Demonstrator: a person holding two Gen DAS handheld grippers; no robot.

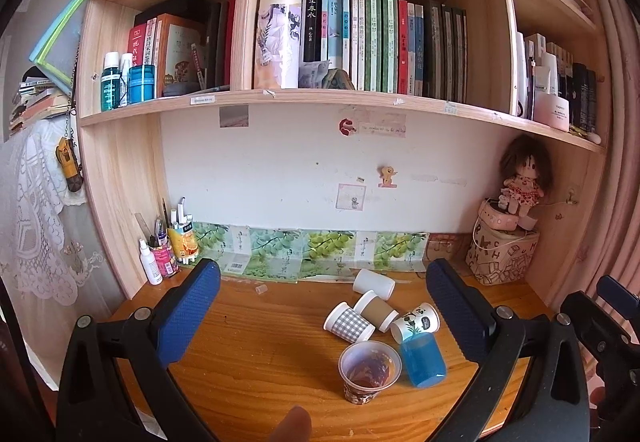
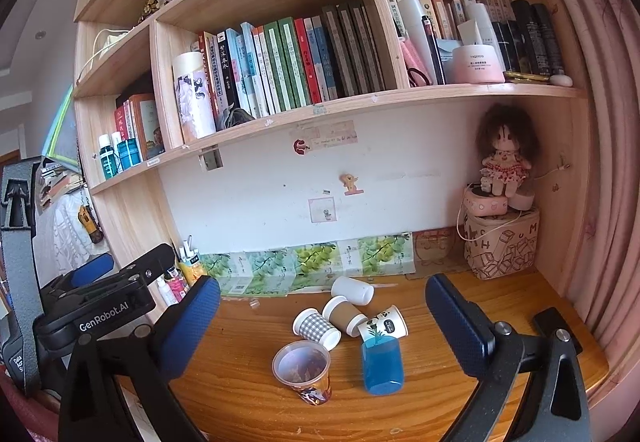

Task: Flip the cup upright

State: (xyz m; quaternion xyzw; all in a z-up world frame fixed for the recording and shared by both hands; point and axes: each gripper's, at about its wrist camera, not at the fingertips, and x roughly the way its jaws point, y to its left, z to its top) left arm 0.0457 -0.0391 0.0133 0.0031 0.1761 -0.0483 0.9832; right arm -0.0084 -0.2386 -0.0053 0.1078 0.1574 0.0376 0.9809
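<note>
Several cups sit on the wooden desk [image 1: 248,342]. A clear patterned cup [image 1: 369,370] [image 2: 303,369] stands upright. A blue translucent cup [image 1: 423,360] [image 2: 382,366] rests mouth down, tilted. A checked cup [image 1: 349,322] [image 2: 316,327], a brown-sleeved cup [image 1: 376,310] [image 2: 344,315], a panda cup [image 1: 416,322] [image 2: 383,324] and a white cup [image 1: 374,283] [image 2: 353,290] lie on their sides behind. My left gripper [image 1: 320,306] is open and empty, above the desk in front of the cups. My right gripper [image 2: 320,310] is open and empty too.
A bookshelf [image 1: 320,98] full of books hangs over the desk. Pen holders and a spray bottle [image 1: 151,262] stand at the back left. A doll on a patterned box [image 1: 504,254] fills the back right corner. A pink curtain [image 2: 600,162] hangs on the right.
</note>
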